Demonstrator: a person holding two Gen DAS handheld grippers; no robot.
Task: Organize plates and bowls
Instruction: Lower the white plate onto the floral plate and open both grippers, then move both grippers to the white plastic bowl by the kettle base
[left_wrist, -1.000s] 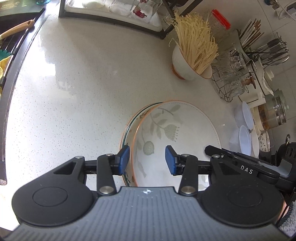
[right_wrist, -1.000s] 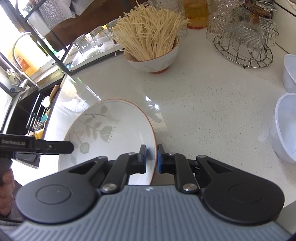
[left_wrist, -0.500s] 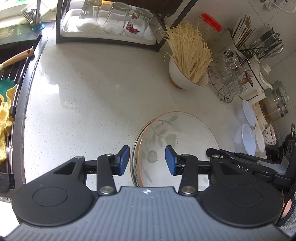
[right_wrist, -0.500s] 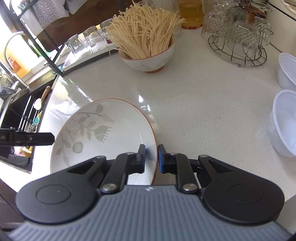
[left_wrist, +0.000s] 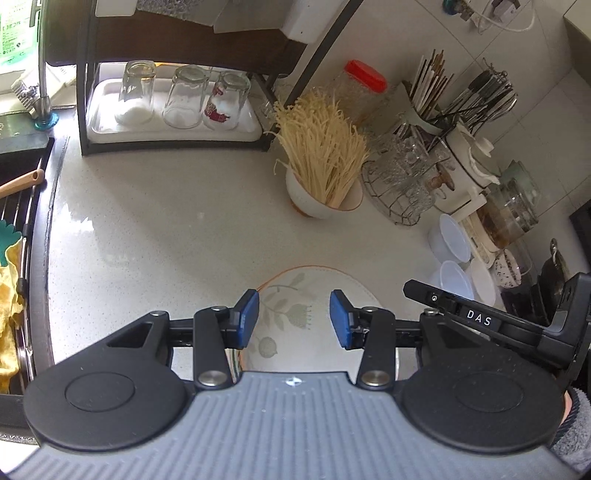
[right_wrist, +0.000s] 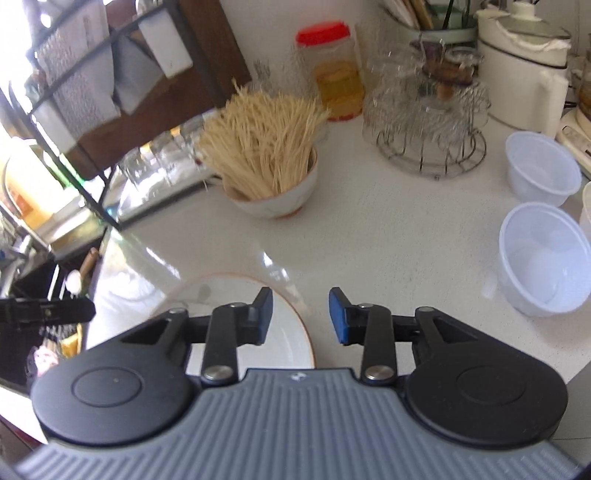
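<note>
A speckled white stone countertop (left_wrist: 155, 229) fills the frame's middle. On it rest a leaf-patterned, orange-rimmed ceramic plate (left_wrist: 295, 291) at lower centre, a white bowl of dry noodles (right_wrist: 275, 201) above it, a wire glass rack (right_wrist: 430, 147) upper right, and two translucent plastic bowls (right_wrist: 543, 258) at right.

Plate released — right side

Your right gripper (right_wrist: 300, 315) let go of the plate (right_wrist: 280, 332); both grippers pulled back — plate now flat.

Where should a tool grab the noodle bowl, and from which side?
Pinch the noodle bowl at its rim on the near right, one finger inside, one outside. The noodles lean left and fill most of the mouth; a bare gap at the right rim probably gives clearance.
</note>
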